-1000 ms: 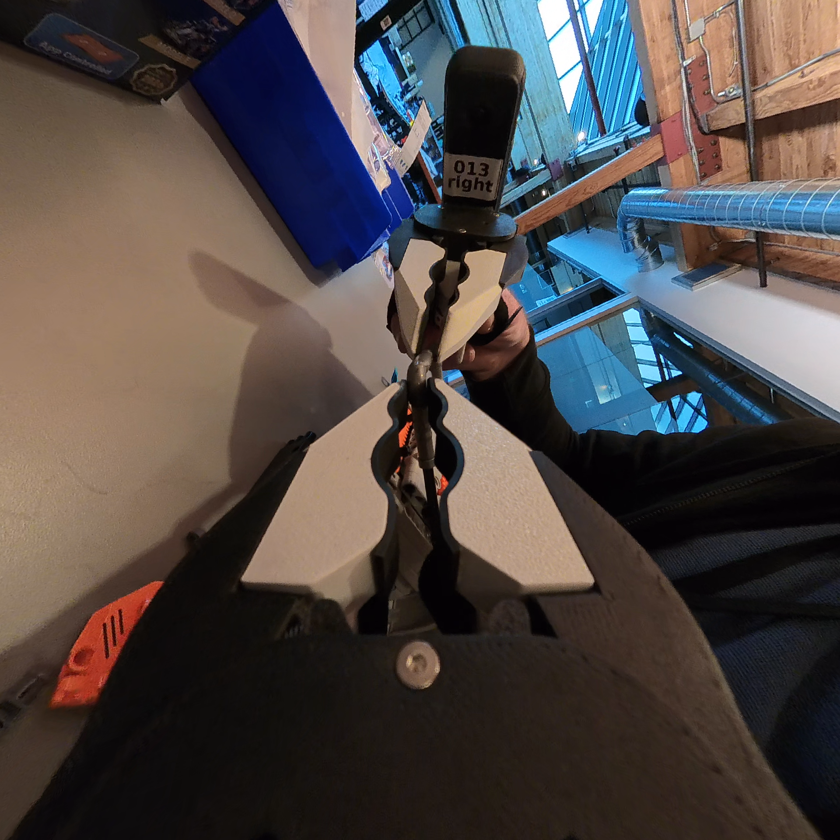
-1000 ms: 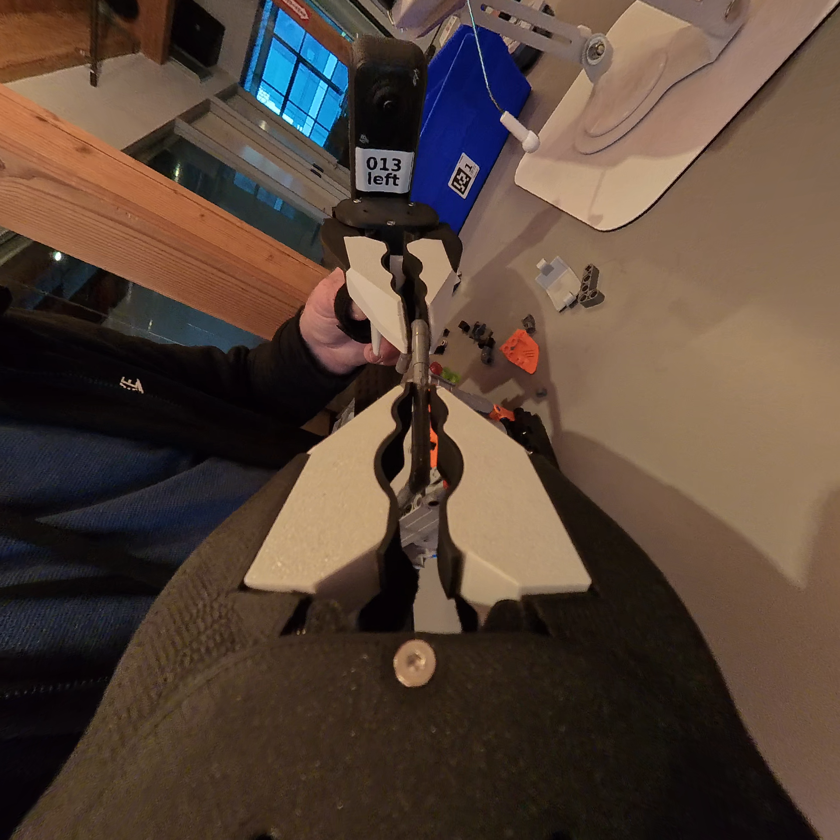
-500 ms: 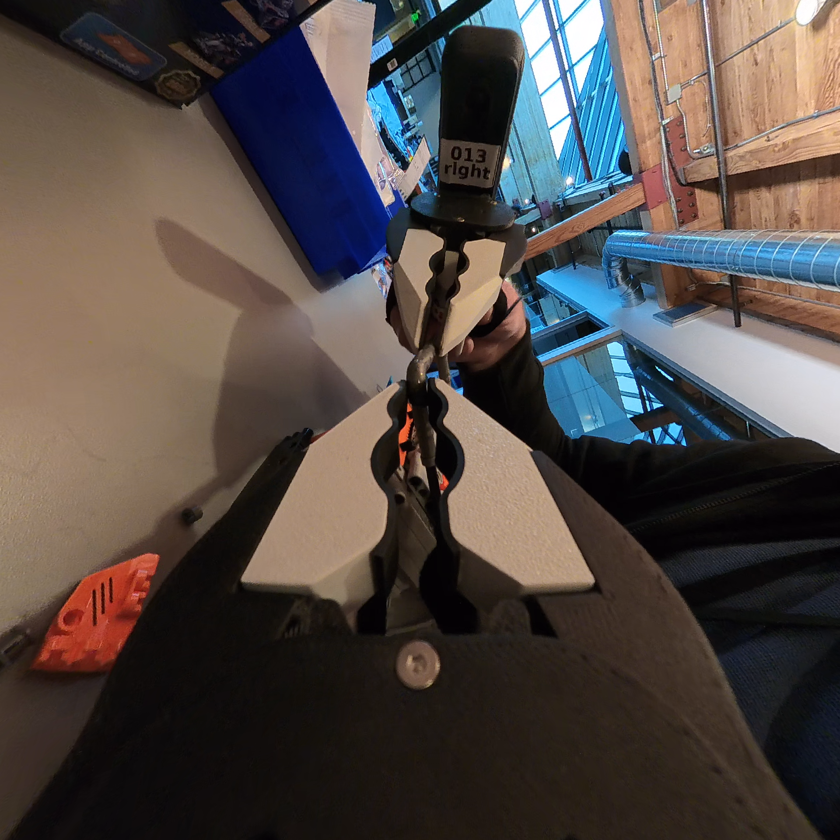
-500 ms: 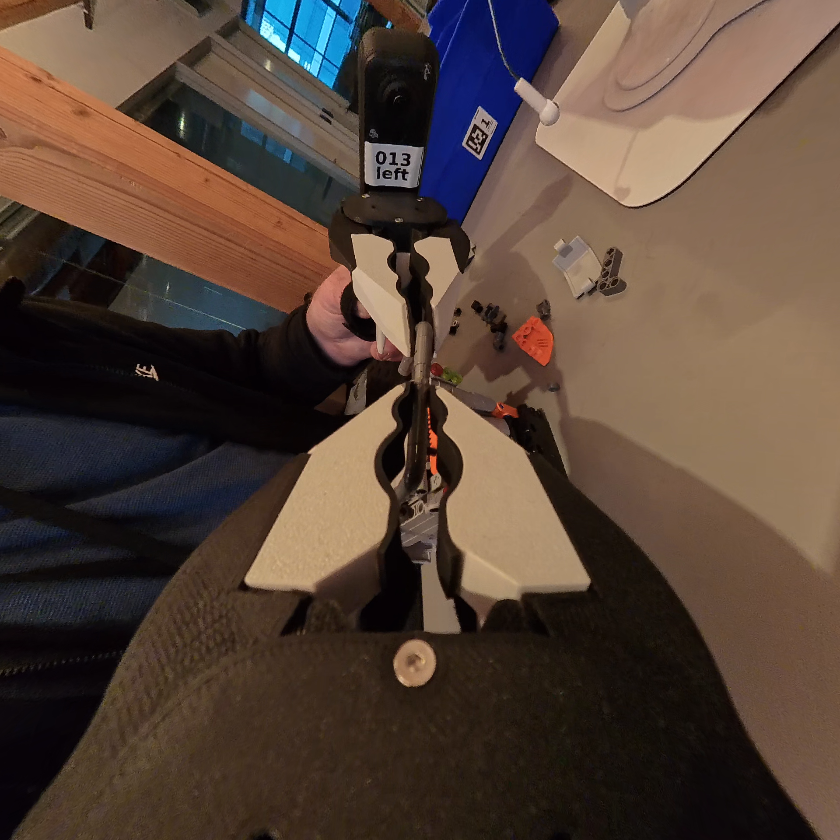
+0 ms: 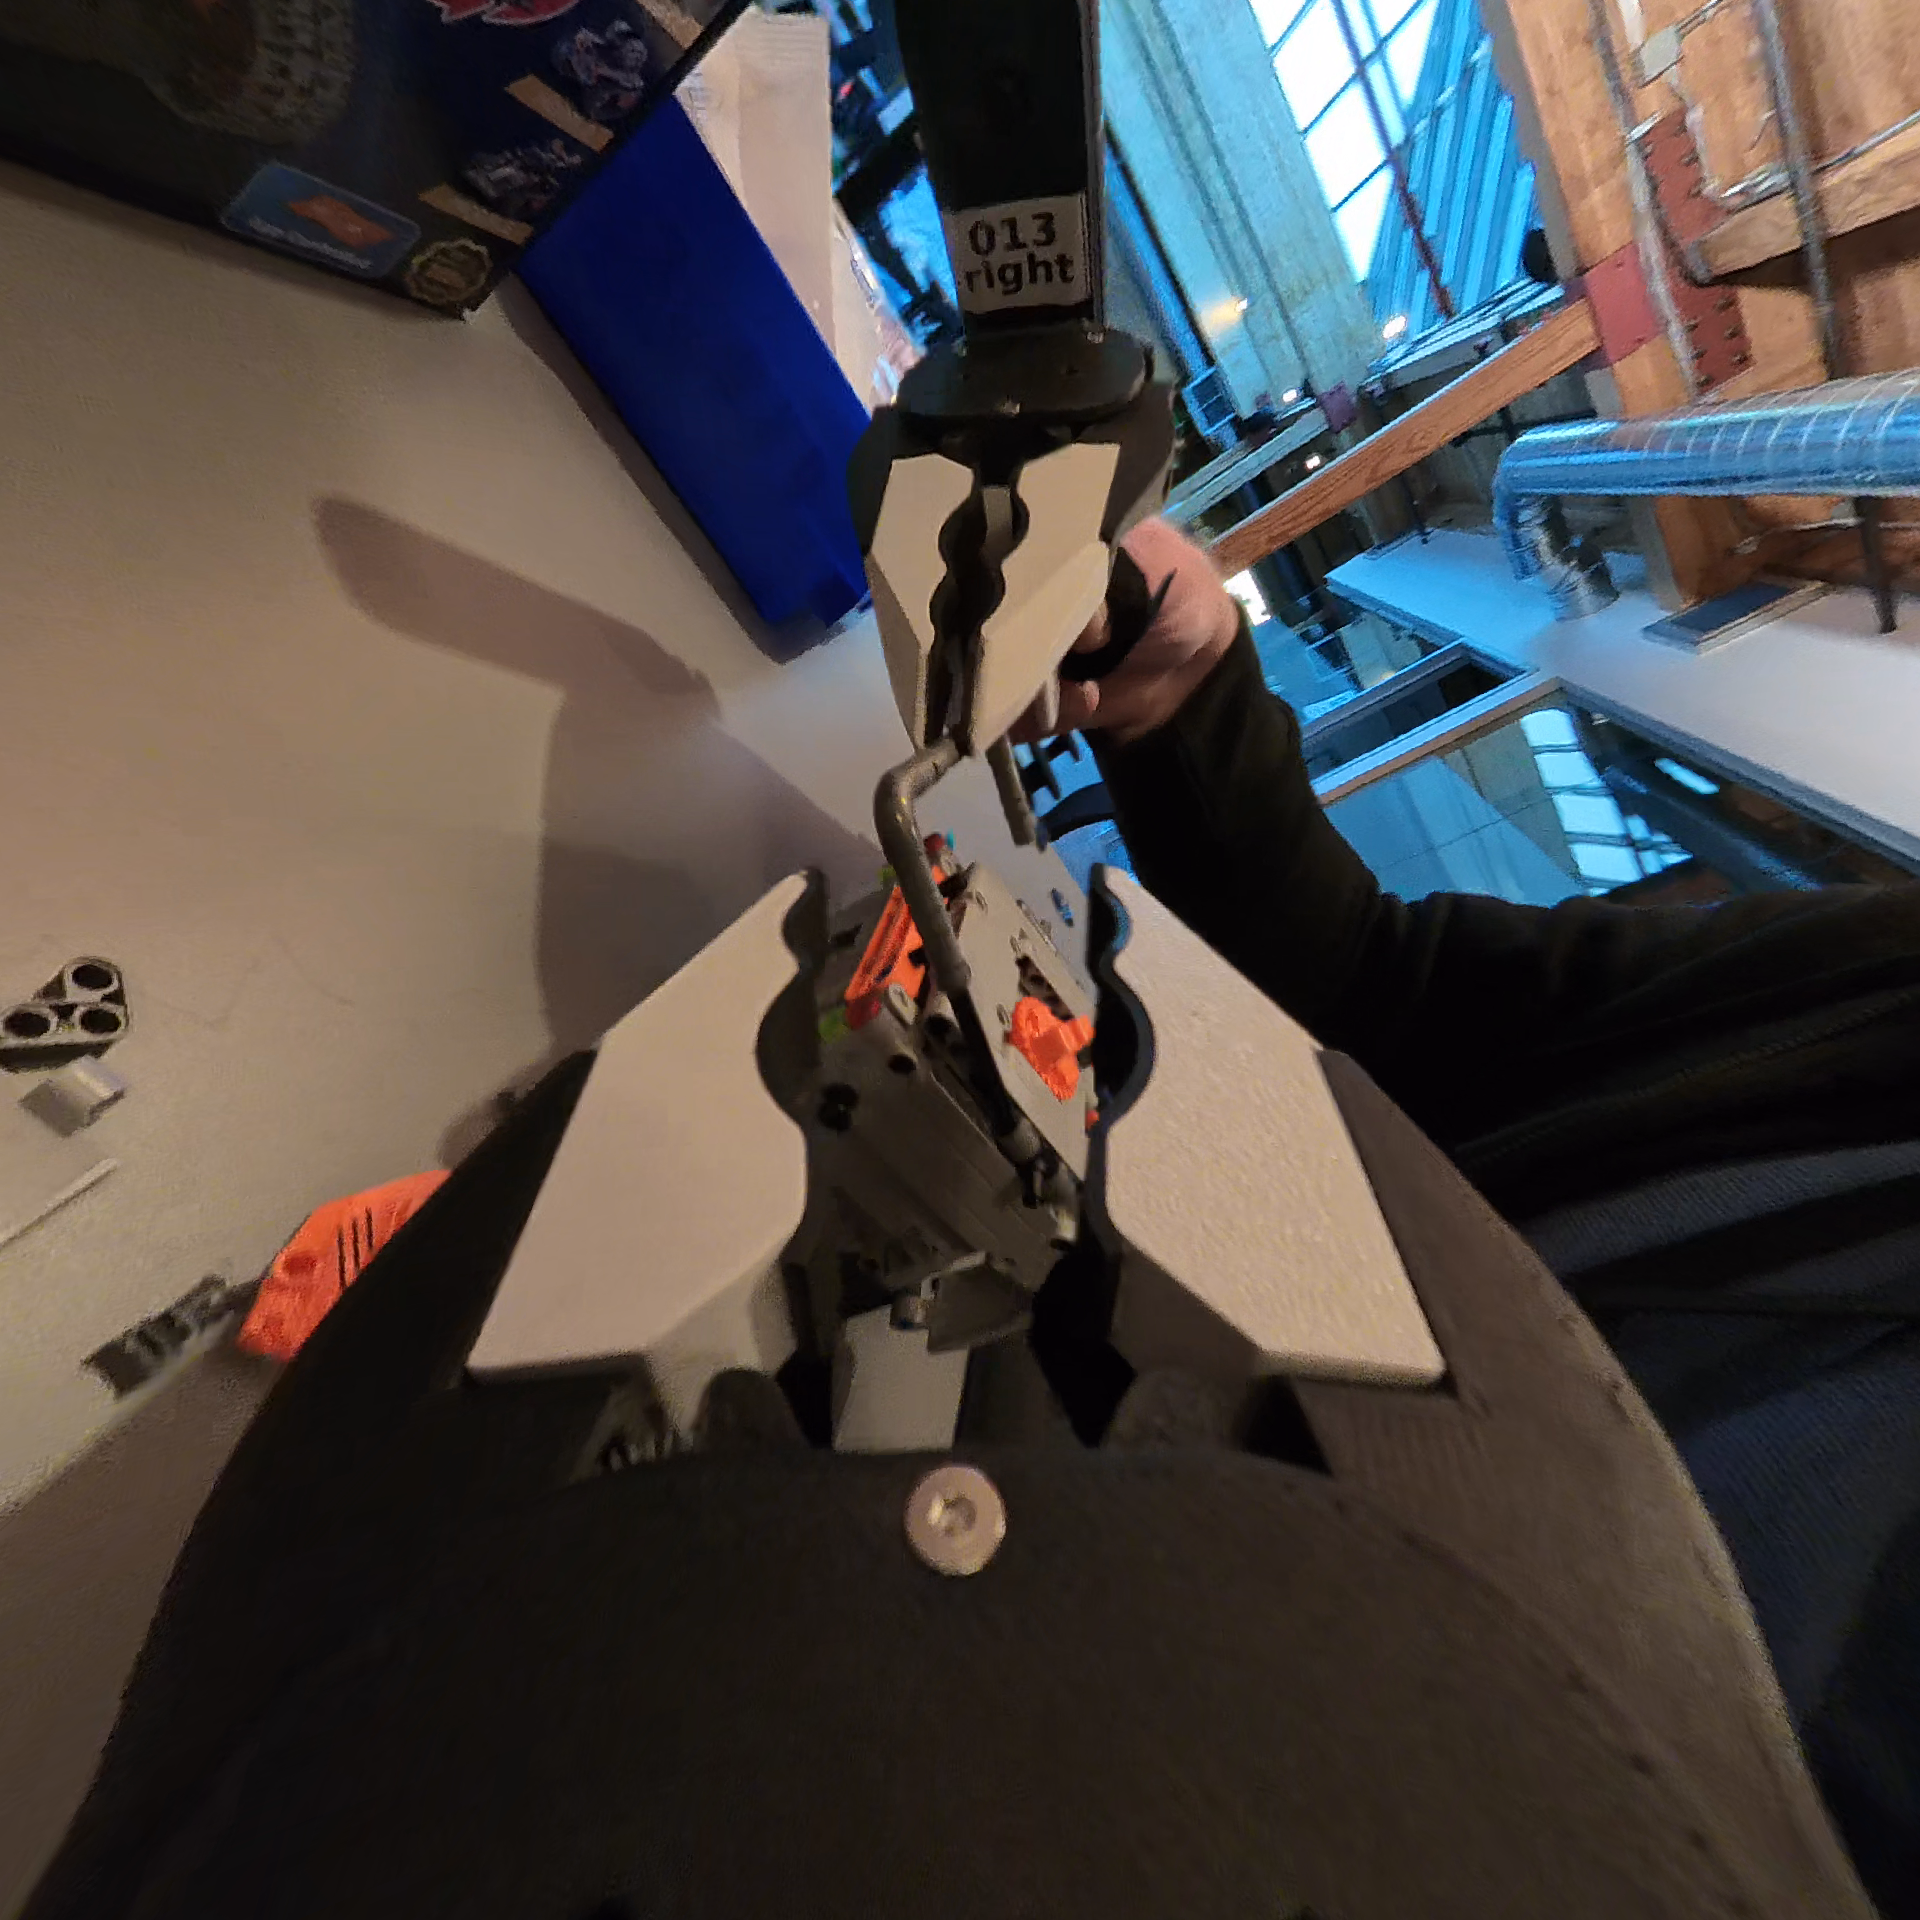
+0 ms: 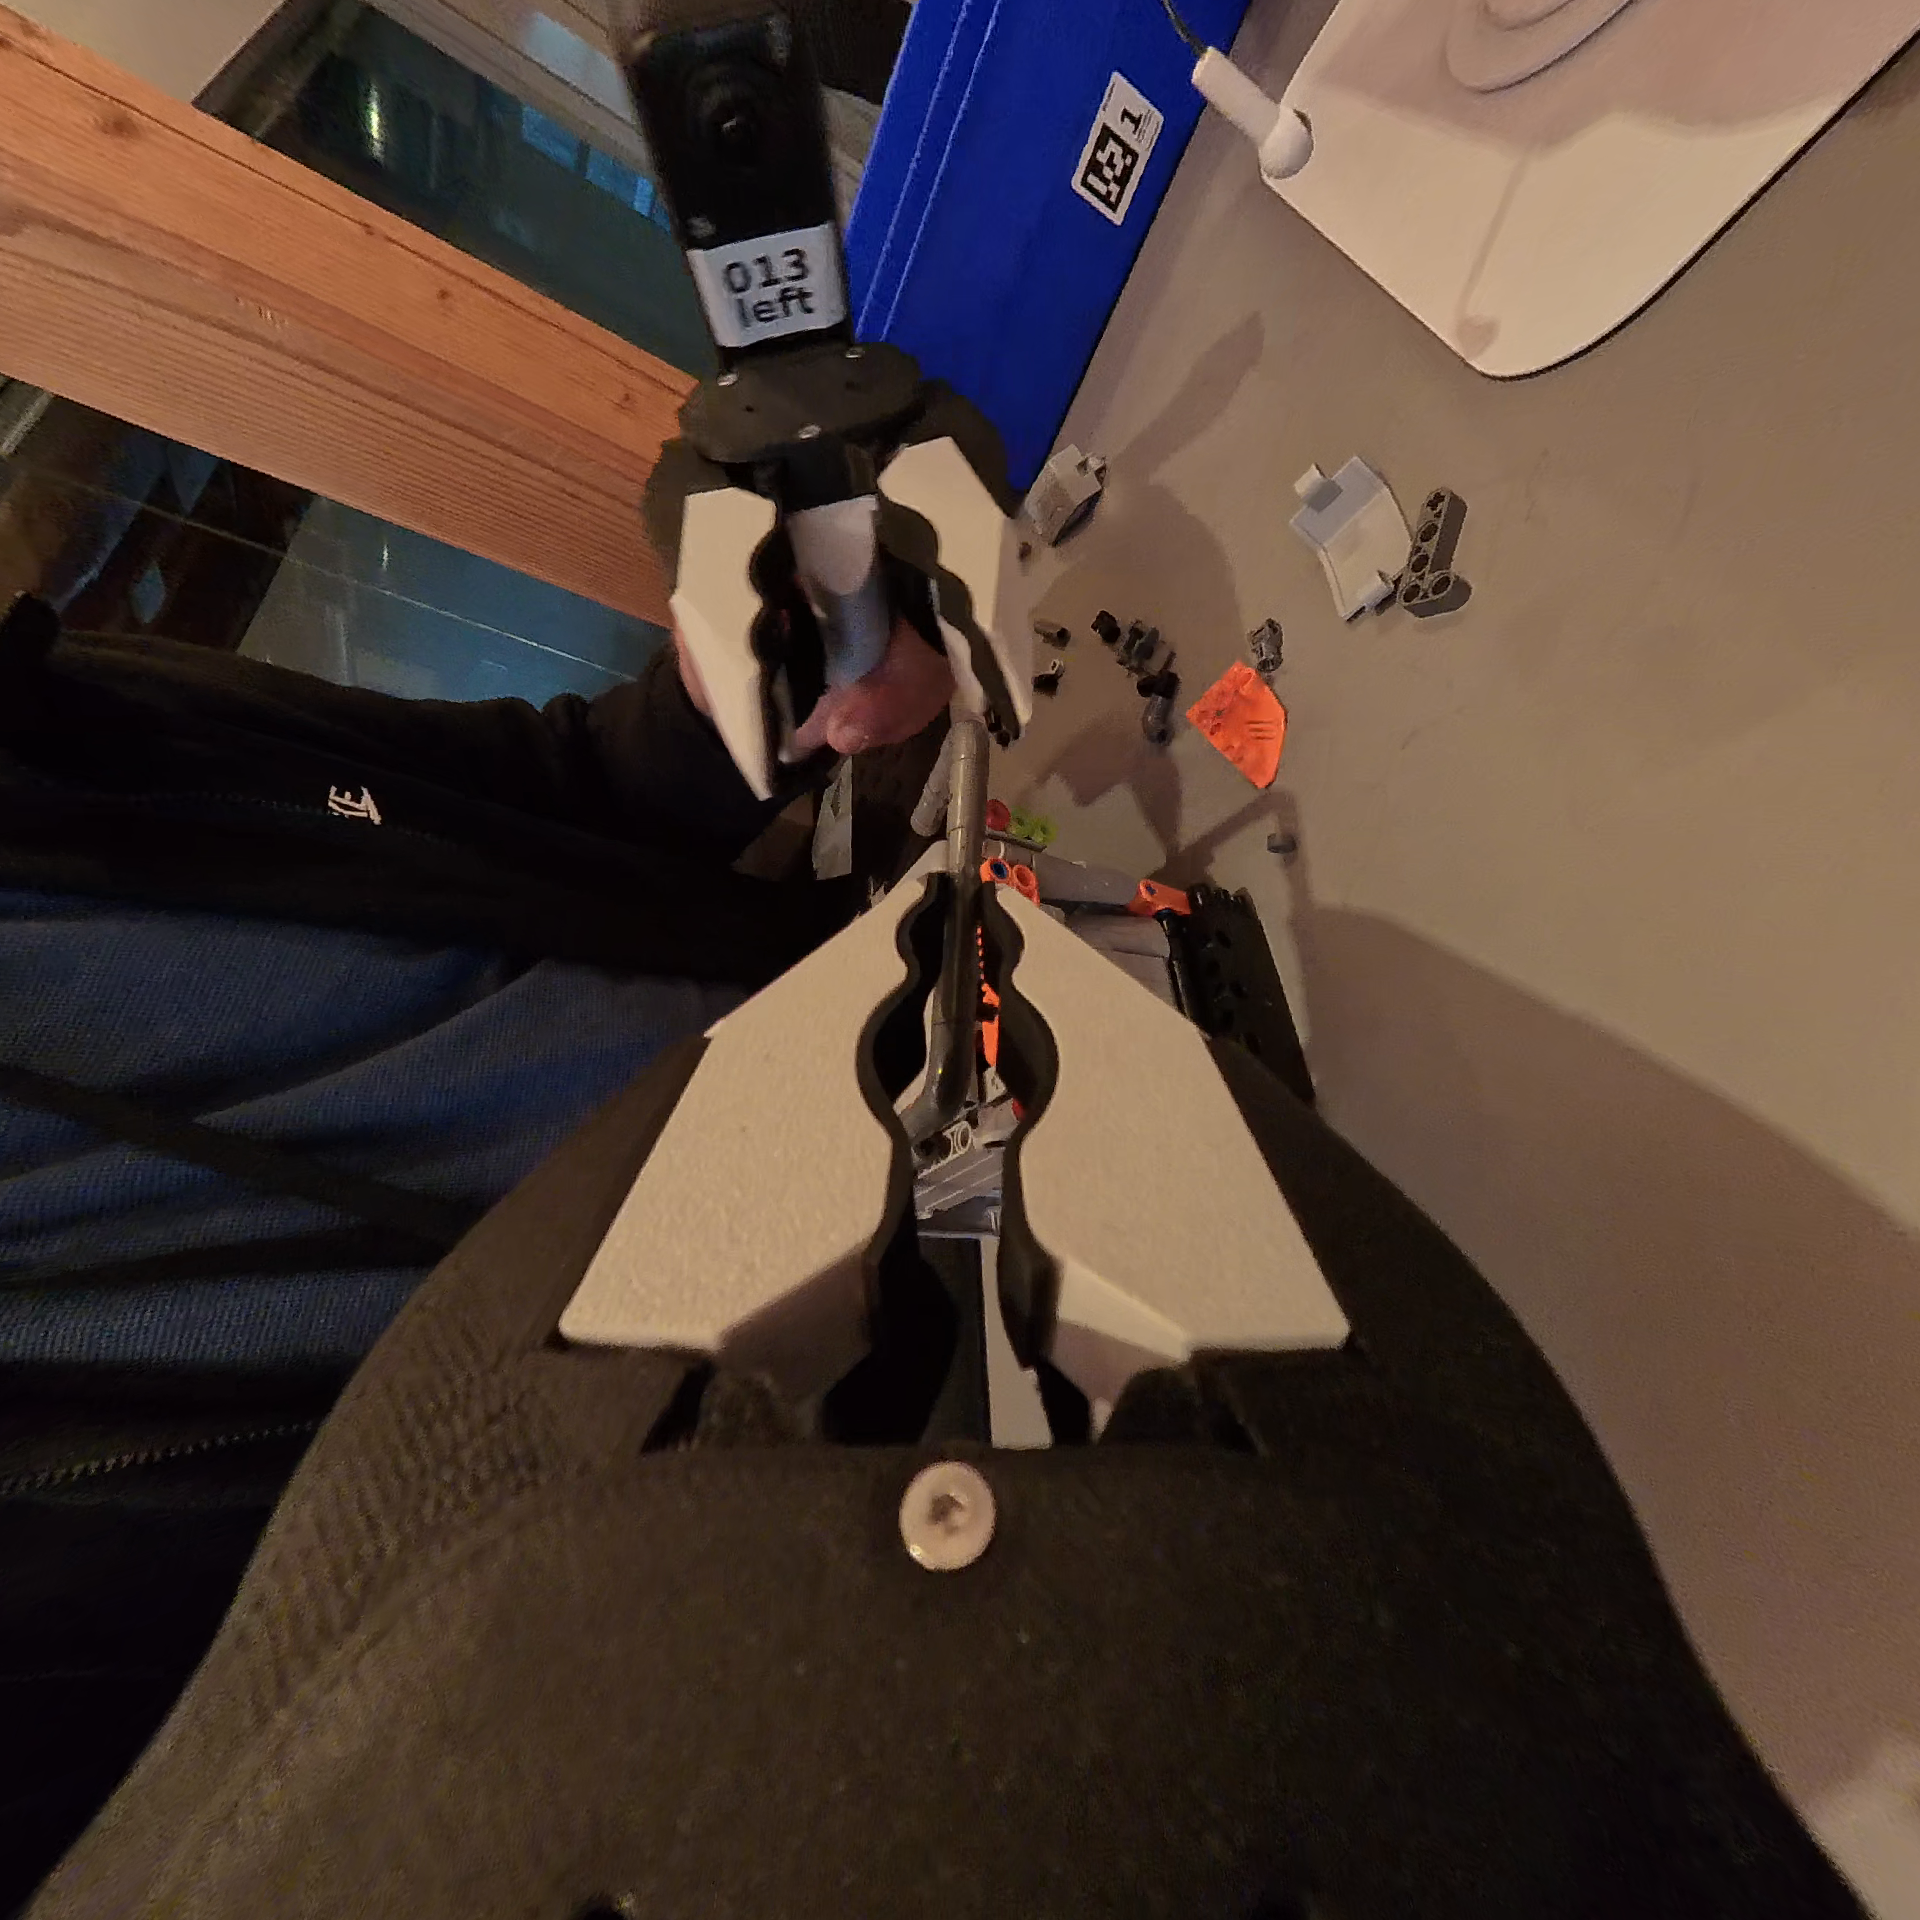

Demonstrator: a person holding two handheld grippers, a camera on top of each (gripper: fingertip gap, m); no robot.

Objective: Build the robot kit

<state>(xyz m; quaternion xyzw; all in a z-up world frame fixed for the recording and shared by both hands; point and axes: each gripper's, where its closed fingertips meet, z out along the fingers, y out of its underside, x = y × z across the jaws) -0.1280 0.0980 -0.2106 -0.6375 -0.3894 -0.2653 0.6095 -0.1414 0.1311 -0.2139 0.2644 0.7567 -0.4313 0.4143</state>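
Grey table (image 6: 1558,831) lies under both tools. Right gripper (image 6: 961,894) is closed tight on a bent grey rod (image 6: 961,790), which joins a grey and orange block model (image 5: 935,1132). Left gripper (image 5: 953,883) stands wide apart around this model, not squeezing it. Beside lies an orange panel (image 6: 1236,722); behind, a blue bin (image 6: 997,260).

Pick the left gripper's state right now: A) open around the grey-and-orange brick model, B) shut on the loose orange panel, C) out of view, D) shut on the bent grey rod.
A: in the left wrist view the left gripper has its fingers spread wide on either side of the grey-and-orange brick model, while the right gripper pinches the end of the bent grey rod.
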